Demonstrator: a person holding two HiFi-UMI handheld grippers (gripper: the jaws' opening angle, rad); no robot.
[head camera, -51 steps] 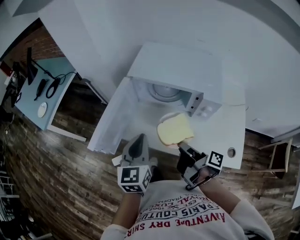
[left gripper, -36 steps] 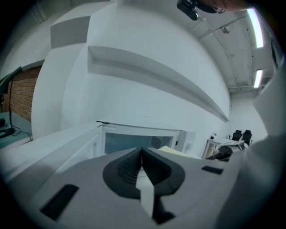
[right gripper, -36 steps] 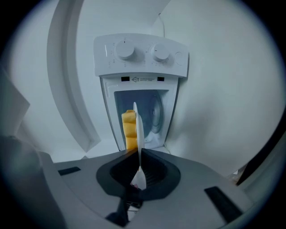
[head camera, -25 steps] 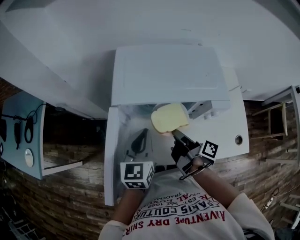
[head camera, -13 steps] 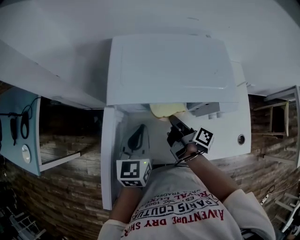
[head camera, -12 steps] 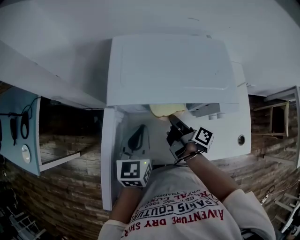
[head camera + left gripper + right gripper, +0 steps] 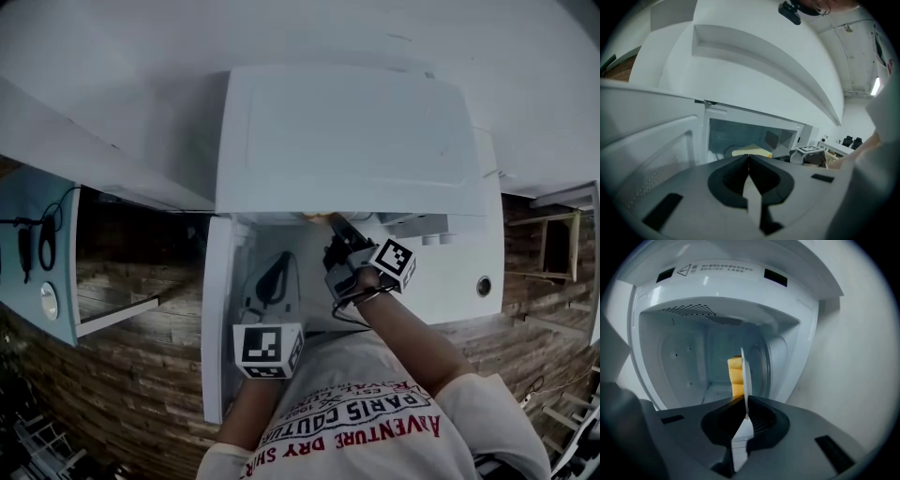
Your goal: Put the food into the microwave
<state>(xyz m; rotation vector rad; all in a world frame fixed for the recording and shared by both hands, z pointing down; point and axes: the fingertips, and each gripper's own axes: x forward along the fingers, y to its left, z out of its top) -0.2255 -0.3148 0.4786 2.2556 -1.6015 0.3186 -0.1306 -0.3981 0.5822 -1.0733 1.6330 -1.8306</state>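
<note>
Here the right tool [image 7: 336, 225] is clamped narrow on the rim of a white plate [image 7: 746, 376], which its own view shows edge-on as a thin line running straight out from between the jaws. A yellow bread slice [image 7: 735, 376] lies against the plate's face, on the left of that line. Both are inside the microwave [image 7: 347, 141], with the cavity's walls all round them. From the head view only a sliver of yellow shows under the oven's front edge.

So the food lies directly ahead of the right tool, along the line it points, and the plate's flat side runs with that line into the cavity. Whether the plate's underside touches the cavity floor I cannot tell; the floor shows below and behind the bread, but the gap, if any, is hidden by the tool's body.

The left tool [image 7: 279, 267] has its jaws together on nothing. It hangs over the worktop [image 7: 459, 281] in front of the opening, beside the swung-open door [image 7: 217, 309] and left of the right tool; its view looks past its tips at the bread inside.

The right hand is plainly the nearer one. My reading is that the coming move is its own: lower the plate flat onto the floor, let go of the rim, and draw back along the same line so the plate is not dragged out.
</note>
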